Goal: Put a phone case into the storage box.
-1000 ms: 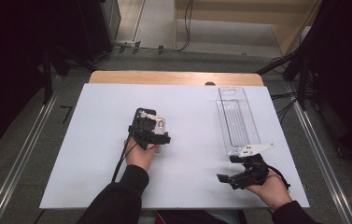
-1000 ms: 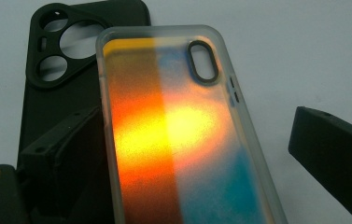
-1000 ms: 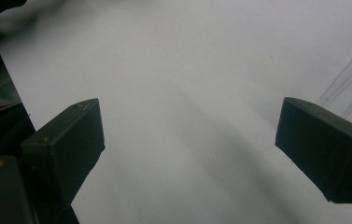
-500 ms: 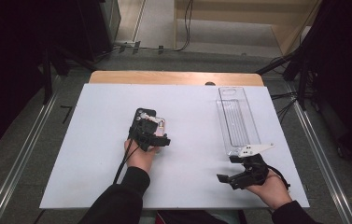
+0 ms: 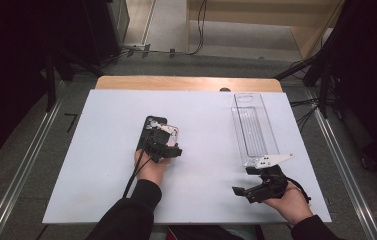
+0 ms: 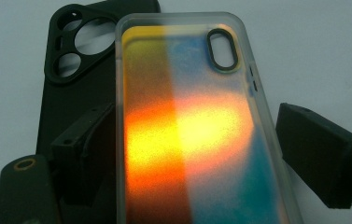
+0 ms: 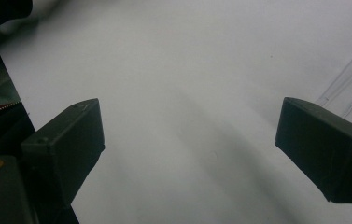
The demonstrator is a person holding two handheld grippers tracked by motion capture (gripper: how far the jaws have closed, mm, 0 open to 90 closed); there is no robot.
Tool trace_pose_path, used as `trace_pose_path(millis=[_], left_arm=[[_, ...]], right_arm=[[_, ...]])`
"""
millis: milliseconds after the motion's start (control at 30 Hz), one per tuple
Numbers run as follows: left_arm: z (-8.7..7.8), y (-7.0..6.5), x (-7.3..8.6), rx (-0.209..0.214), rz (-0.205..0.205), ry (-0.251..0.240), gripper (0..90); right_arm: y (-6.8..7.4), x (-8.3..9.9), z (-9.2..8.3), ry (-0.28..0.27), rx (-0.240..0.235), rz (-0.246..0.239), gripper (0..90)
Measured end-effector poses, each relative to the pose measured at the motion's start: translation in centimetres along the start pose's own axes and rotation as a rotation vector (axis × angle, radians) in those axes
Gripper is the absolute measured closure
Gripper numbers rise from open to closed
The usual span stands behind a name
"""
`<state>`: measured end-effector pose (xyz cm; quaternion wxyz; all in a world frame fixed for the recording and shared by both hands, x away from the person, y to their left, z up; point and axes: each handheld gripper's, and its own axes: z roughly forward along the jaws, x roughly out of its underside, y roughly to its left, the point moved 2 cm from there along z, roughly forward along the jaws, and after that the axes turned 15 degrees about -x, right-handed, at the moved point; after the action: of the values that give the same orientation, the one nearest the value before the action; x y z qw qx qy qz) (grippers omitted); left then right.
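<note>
Sitting mid-tabletop, a bit left of centre: translucent phone case (image 6: 197,135) with an orange, yellow and blue shimmer, lying partly over a black phone case (image 6: 78,60) with round camera cutouts. Straddled by the left claw (image 6: 190,154), jaws either side of its long edges; left jaw about at the edge, right jaw with a clear gap, so not pressing on it yet. Jaws just been closing in, with the translucent case between them. Seen from above as a pale pinkish case (image 5: 170,132) poking out beside the black one (image 5: 152,125), left claw (image 5: 159,145) right over both, hand behind it, cable trailing back along the sleeve.

Further out, right claw (image 5: 256,187) parked near the front right of the white tabletop (image 5: 91,165), jaws wide apart, holding nothing, just bare tabletop (image 7: 178,93) between them. Beyond it, a long clear plastic tray (image 5: 253,127) running away toward the far edge, its near end just by that claw.
</note>
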<state>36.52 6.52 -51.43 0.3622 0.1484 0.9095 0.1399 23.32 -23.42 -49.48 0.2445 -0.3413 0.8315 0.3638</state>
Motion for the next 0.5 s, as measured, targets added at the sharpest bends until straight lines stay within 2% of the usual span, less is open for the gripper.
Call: trace_pose_path(millis=[500], left_arm=[[-0.04,0.13,0.03,0.006,-0.002,-0.006,16.6]], right_arm=[[-0.01,0.01,-0.02,0.0,-0.001,0.001,6.4]])
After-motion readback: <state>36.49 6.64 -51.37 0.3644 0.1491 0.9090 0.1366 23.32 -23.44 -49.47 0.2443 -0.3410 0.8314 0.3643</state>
